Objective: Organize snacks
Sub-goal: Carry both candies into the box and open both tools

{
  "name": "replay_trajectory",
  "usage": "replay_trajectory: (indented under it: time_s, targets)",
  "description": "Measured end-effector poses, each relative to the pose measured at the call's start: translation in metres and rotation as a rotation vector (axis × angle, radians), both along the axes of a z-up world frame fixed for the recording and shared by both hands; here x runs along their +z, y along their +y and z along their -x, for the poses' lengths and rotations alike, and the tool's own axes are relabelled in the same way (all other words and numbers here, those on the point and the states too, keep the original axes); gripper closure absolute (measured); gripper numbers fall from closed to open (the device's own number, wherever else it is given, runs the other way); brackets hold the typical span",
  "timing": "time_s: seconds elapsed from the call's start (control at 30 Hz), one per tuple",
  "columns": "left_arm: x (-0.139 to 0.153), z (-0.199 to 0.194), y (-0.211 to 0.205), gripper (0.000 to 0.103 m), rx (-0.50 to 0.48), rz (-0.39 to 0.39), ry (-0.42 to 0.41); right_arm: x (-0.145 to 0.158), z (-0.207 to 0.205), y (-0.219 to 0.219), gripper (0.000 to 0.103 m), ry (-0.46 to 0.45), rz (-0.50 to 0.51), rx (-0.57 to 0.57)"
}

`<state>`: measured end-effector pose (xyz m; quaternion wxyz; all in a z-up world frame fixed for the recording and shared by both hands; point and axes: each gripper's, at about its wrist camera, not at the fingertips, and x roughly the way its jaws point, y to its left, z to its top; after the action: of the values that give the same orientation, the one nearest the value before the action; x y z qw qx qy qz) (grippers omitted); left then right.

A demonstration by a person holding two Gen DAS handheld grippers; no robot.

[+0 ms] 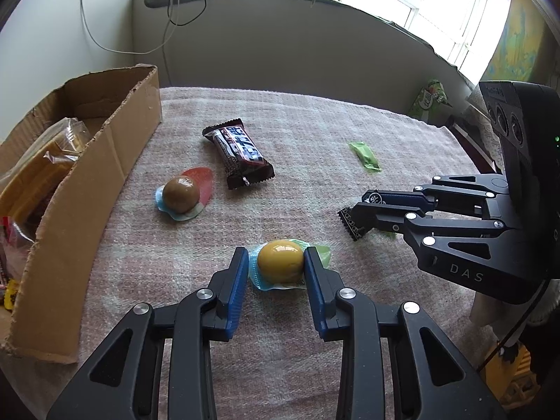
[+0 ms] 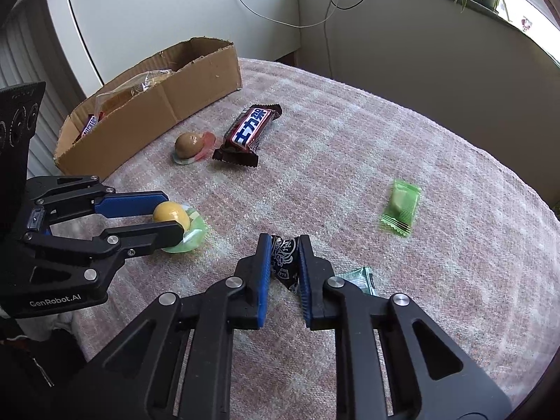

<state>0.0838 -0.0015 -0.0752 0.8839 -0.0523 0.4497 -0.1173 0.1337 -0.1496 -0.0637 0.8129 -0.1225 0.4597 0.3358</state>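
My left gripper (image 1: 276, 266) is shut on a yellow jelly cup (image 1: 280, 265) with a green-blue rim, low over the pink cloth; it also shows in the right wrist view (image 2: 170, 215). My right gripper (image 2: 285, 262) is shut on a black patterned candy packet (image 2: 285, 262), seen in the left wrist view (image 1: 351, 224) too. A brown jelly cup (image 1: 181, 194) and a dark chocolate bar (image 1: 238, 155) lie near the cardboard box (image 1: 115, 161). A green candy packet (image 2: 400, 208) lies to the right.
The cardboard box (image 2: 196, 84) at the left holds several wrapped snacks. Another green packet (image 2: 360, 280) lies partly under my right gripper's finger. The pink cloth (image 2: 350, 147) covers the table. A wall, cables and a windowsill with a plant stand behind.
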Motion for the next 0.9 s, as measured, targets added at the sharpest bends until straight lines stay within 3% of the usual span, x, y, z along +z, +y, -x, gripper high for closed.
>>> replay_trajectory:
  time_s: [0.5, 0.9]
  targets:
    - [0.017, 0.010, 0.015, 0.072, 0.028, 0.030, -0.040, 0.023, 0.001, -0.006, 0.093, -0.031, -0.038, -0.030]
    - [0.049, 0.022, 0.060, 0.072, 0.119, 0.041, -0.120, 0.059, -0.002, 0.024, 0.093, -0.089, -0.099, 0.006]
